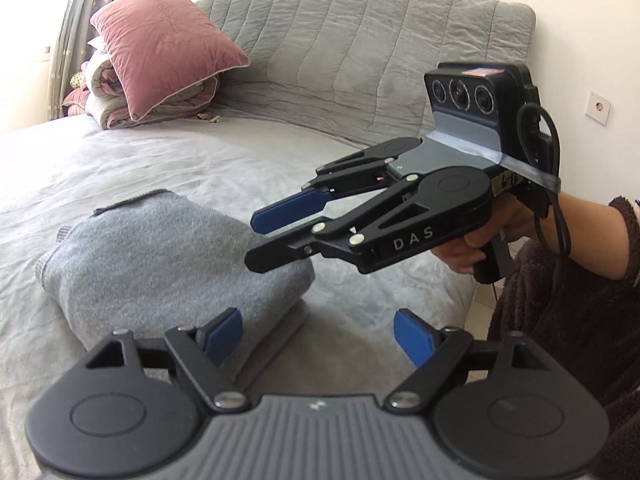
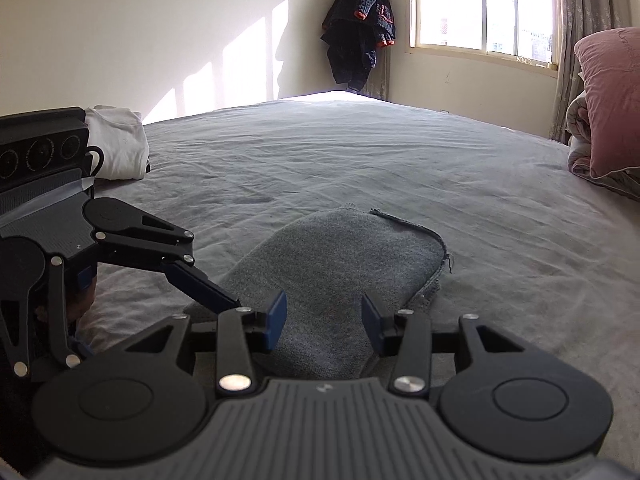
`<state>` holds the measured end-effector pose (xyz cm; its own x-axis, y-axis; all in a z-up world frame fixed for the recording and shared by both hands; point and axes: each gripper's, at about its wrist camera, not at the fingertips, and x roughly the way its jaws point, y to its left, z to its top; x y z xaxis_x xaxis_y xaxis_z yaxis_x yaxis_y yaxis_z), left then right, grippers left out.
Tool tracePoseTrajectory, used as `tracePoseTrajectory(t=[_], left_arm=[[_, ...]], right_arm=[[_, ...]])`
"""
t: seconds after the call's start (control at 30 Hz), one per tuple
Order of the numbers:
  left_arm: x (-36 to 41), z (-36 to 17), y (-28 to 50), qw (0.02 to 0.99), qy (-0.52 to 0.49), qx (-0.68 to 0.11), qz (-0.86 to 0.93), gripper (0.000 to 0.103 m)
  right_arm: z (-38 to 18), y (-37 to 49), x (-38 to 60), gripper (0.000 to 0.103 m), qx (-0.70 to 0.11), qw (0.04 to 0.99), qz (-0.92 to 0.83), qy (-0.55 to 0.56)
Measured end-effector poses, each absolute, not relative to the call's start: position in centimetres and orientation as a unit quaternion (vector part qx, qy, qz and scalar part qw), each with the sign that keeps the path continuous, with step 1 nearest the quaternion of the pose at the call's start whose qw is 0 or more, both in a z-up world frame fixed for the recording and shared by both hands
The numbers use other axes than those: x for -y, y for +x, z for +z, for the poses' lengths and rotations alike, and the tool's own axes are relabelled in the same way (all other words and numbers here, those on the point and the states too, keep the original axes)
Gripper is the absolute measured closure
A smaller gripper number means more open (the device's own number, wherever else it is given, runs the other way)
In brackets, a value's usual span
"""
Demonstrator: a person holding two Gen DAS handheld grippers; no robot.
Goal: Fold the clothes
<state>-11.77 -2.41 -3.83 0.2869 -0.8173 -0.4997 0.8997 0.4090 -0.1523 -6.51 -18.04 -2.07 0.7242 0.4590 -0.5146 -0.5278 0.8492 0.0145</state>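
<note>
A folded grey sweater (image 1: 172, 256) is seen lying on the grey bedspread (image 1: 120, 152), just ahead of both grippers and a little to the left of the left gripper (image 1: 318, 334), whose blue pads are held wide apart with nothing between them. The bundle's long axis runs away from the right wrist camera, its ribbed hem (image 2: 434, 256) at the far right corner; from the left wrist view the same bundle is crossed side-on. The right gripper (image 1: 256, 240) is held over the sweater's near right edge — its pads partly apart, and no cloth can be seen pinched between them; whether its lower finger brushes the knit cannot be told. It is judged the nearer of the two to the garment, so any final pat or shift would seem to fall to it.

Further left on the bedspread, a folded white garment (image 2: 120, 144) is set well apart from the sweater. To the right — against the quilted headboard (image 1: 360, 48) — a pink pillow (image 1: 168, 44) is propped on a rolled quilt. Dark clothes (image 2: 360, 28) are hung in the corner beside a sunlit window (image 2: 484, 4).
</note>
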Motion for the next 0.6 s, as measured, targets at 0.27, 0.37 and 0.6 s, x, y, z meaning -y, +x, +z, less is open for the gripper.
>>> tracePoseTrajectory(t=[0.27, 0.37, 0.6], left_arm=[[3.7, -5.0, -13.3, 0.755, 0.128, -0.295, -0.571, 0.017], [3.5, -4.8, -13.4, 0.747, 0.131, -0.303, -0.578, 0.016], [0.0, -2.5, -10.0, 0.776, 0.016, -0.318, -0.545, 0.011]], right_arm=[[-3.1, -7.2, 18.4, 0.044, -0.292, 0.921, 0.248, -0.062], [-3.1, -6.8, 19.6, 0.035, -0.314, 0.920, 0.234, -0.018], [-2.5, -7.3, 21.8, 0.034, -0.366, 0.905, 0.177, 0.127]])
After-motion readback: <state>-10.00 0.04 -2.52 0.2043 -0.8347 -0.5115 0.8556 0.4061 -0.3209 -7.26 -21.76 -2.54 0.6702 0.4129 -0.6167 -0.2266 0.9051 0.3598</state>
